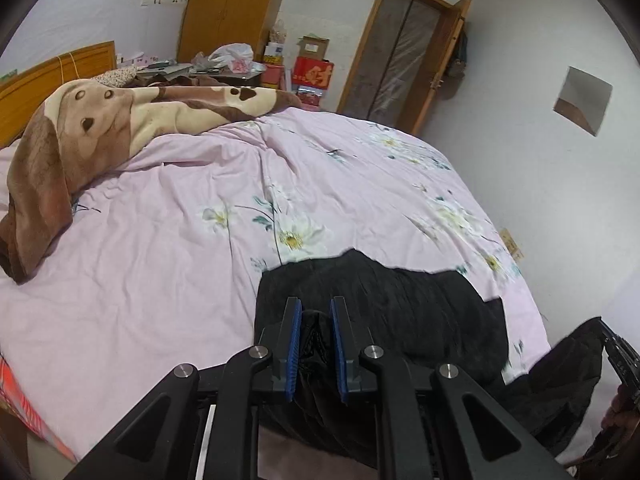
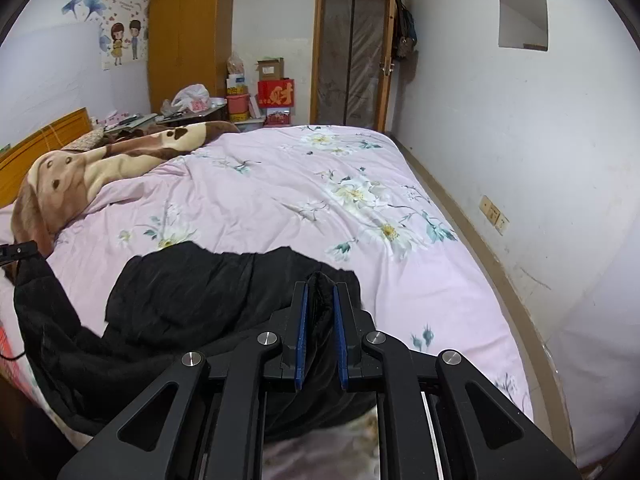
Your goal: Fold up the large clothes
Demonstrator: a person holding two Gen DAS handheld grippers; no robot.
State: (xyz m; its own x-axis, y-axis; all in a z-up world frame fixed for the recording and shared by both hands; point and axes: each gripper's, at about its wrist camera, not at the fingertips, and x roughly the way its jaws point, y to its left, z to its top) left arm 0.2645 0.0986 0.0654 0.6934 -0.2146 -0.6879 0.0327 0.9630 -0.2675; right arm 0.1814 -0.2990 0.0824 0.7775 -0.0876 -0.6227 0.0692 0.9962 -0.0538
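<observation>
A large black garment (image 1: pixel 420 312) lies over the near edge of the bed, on the pink flowered quilt (image 1: pixel 180 220). My left gripper (image 1: pixel 316 310) is shut on a bunched edge of it near its left end. My right gripper (image 2: pixel 320 294) is shut on a bunched edge of the garment (image 2: pixel 192 292) near its right end. Part of the garment hangs off the bed's near side in both views. The right gripper's body shows at the far right of the left wrist view (image 1: pixel 620 356), with dark cloth hanging by it.
A brown and cream plush blanket (image 1: pixel 80 140) is heaped at the head of the bed by the wooden headboard (image 1: pixel 48 80). A wardrobe (image 2: pixel 188 40), boxes and a cluttered side table stand at the back. A white wall (image 2: pixel 540 160) runs along the bed's right side.
</observation>
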